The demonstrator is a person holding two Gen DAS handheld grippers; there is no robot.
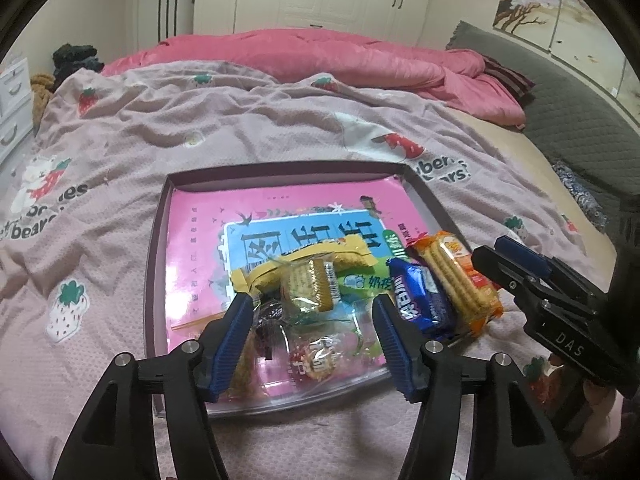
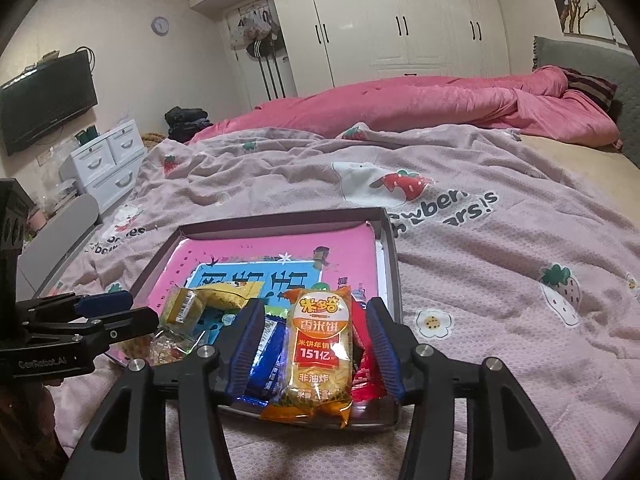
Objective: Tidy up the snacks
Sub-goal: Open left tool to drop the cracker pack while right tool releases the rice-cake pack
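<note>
A shallow dark-rimmed tray [image 1: 280,168] [image 2: 280,216] lined with a pink picture sheet lies on the bed. In it lie a yellow pack [image 1: 320,254], a clear-wrapped biscuit [image 1: 310,286] and a wrapped candy [image 1: 316,360]. My left gripper [image 1: 312,320] [image 2: 136,312] stands open over these; its pads are clear of them. At the tray's right edge lie a blue cookie pack [image 1: 420,300] [image 2: 266,356], an orange rice-cracker pack [image 1: 456,280] [image 2: 320,352] and a red pack [image 2: 366,372]. My right gripper [image 2: 314,336] [image 1: 500,256] is open around them.
The tray rests on a pink strawberry-print blanket [image 2: 480,280]. A rumpled pink duvet [image 1: 320,56] lies further back, with a grey headboard [image 1: 560,112] at the right. White drawers [image 2: 108,160] and a wall TV [image 2: 48,100] stand at the left.
</note>
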